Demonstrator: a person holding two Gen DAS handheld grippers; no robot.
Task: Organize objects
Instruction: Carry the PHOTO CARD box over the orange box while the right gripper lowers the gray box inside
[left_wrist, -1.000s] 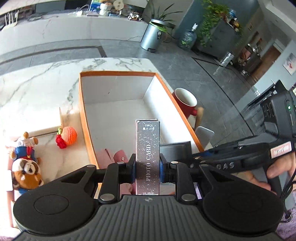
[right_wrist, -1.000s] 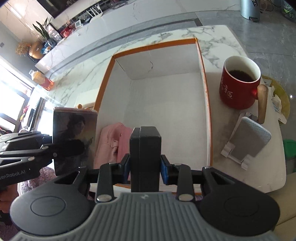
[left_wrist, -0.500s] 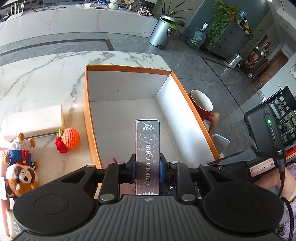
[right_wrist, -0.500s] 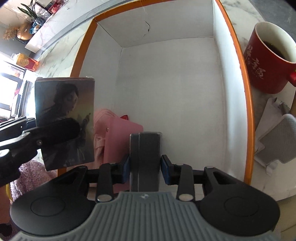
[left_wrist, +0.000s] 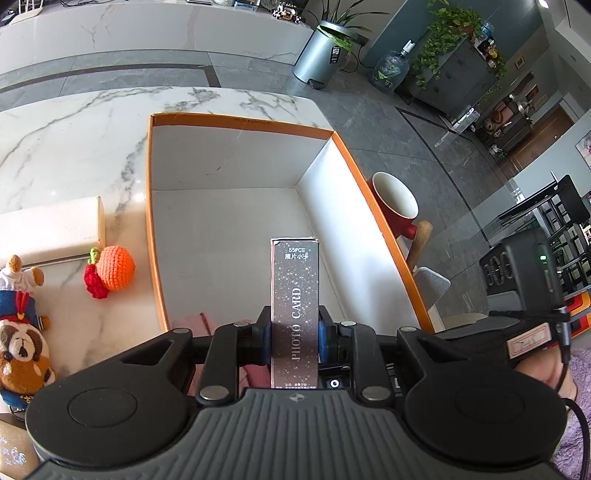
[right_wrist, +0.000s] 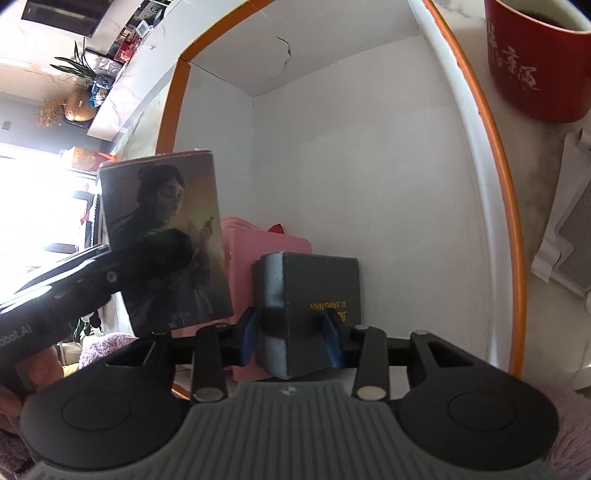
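On the white marble desk (left_wrist: 74, 147), a pale oblong box (left_wrist: 51, 229), a crocheted orange (left_wrist: 116, 271) and two plush toys (left_wrist: 22, 354) are left lying outside the orange-rimmed storage box (left_wrist: 236, 122), apparently as items not yet sorted. The photo card box (left_wrist: 294, 314) is clamped upright by its narrow sides in the left tool (left_wrist: 294, 339), which is closed firmly on it above the near end of the storage box; held on edge this way, it is judged ready to be stood inside beside what is already there. In the right wrist view a pink wallet (right_wrist: 266, 258) is seen on the white floor of the storage box against the near left wall. The dark case (right_wrist: 314, 295) is framed by the blue pads of the right tool (right_wrist: 291, 339), whose jaws are parted wider than the case, with a gap showing on at least one side; the case appears to be set down tilted on the floor next to the wallet, so it is judged released or nearly so. A red mug (right_wrist: 535, 66) of dark drink and a grey stand (right_wrist: 569, 229) are kept outside the right wall. Beyond the desk, grey tiled flooring, a long marble counter (left_wrist: 147, 33), a steel bin (left_wrist: 319, 51), potted plants (left_wrist: 447, 33) and a water bottle (left_wrist: 391, 70) are visible in a bright open room.
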